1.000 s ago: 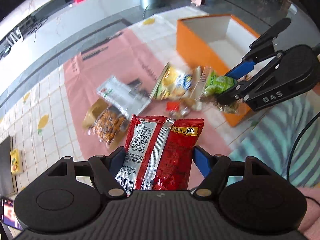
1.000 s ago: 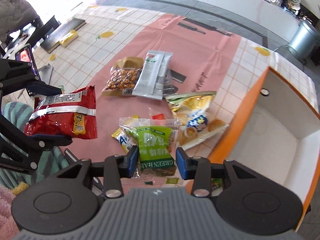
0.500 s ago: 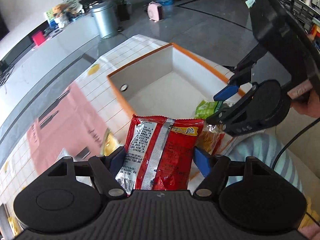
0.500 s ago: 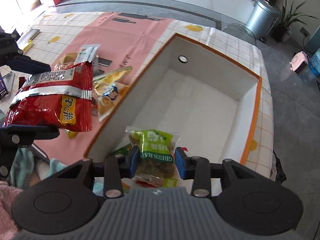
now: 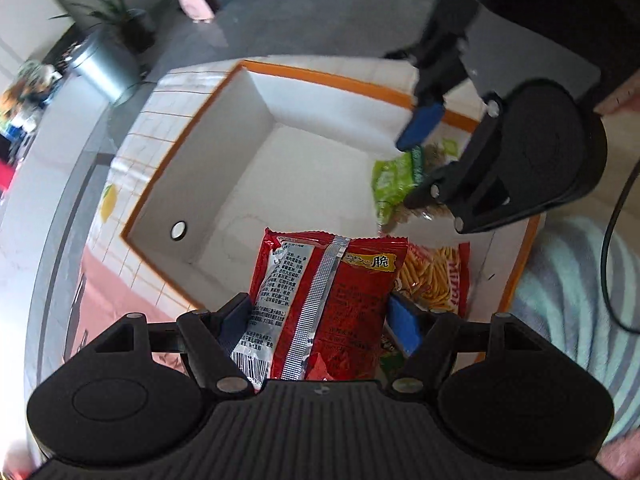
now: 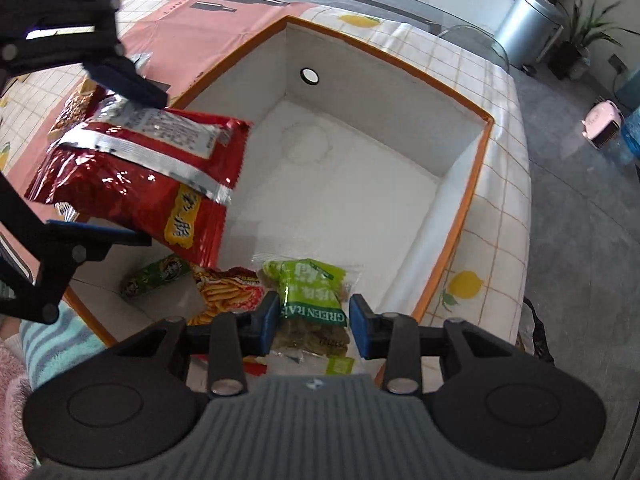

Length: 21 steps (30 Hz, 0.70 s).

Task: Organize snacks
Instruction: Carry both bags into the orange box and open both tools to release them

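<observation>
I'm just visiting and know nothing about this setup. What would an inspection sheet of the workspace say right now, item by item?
Surface: table under a white checked cloth with lemon prints and a pink mat.
Job's things: orange box with white inside, open; in it a fries-print packet and a small green packet.
Clutter: a nut packet lies on the mat.
Grippers: left tongs hold a red foil snack bag over the box; right tongs hold a green raisin packet over it.
Cables: black cable at the right edge of the left view.
Surroundings: grey floor, metal bin, potted plant, pink appliance.
</observation>
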Motion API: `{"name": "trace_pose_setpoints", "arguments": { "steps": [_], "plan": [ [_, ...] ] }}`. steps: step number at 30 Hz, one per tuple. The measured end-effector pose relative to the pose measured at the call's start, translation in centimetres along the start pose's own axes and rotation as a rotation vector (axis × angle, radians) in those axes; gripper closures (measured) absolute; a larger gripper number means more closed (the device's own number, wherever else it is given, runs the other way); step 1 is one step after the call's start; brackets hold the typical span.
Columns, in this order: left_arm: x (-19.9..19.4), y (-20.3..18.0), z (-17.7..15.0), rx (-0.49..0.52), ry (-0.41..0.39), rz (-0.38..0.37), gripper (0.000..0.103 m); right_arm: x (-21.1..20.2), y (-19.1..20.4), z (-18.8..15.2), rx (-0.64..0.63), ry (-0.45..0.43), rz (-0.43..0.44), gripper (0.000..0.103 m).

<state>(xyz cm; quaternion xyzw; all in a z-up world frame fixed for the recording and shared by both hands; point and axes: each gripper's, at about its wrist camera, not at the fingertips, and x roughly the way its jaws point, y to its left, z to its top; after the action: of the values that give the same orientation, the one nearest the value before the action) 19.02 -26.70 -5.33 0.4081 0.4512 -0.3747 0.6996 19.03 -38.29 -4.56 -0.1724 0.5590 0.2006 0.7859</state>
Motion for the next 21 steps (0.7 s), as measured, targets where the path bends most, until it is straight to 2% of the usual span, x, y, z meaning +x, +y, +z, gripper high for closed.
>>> {"name": "trace_pose_setpoints", "arguments": {
  "steps": [6, 10, 14, 19, 21],
  "plan": [
    [2.9, -0.4, 1.0, 0.136, 0.026, -0.038, 0.018, 1.8, 0.3, 0.5, -0.129, 0.040, -0.014, 0.067],
    [5.0, -0.3, 1.3, 0.222, 0.031, -0.047, 0.018, 2.7, -0.3, 0.5, -0.162, 0.056, 0.003, 0.067],
    [6.1, 0.4, 1.1, 0.250, 0.023, -0.083, 0.018, 4.0, -0.8, 0.9, -0.182, 0.061, 0.032, 0.067],
    [6.8, 0.9, 1.1, 0.265, 0.015, -0.139, 0.018, 4.5, -0.8, 1.5, -0.241, 0.040, 0.010, 0.067],
    [7.0, 0.8, 0.8, 0.285, 0.016, -0.140, 0.018, 4.8, -0.5, 1.8, -0.279, 0.048, 0.005, 0.067]
  ]
}}
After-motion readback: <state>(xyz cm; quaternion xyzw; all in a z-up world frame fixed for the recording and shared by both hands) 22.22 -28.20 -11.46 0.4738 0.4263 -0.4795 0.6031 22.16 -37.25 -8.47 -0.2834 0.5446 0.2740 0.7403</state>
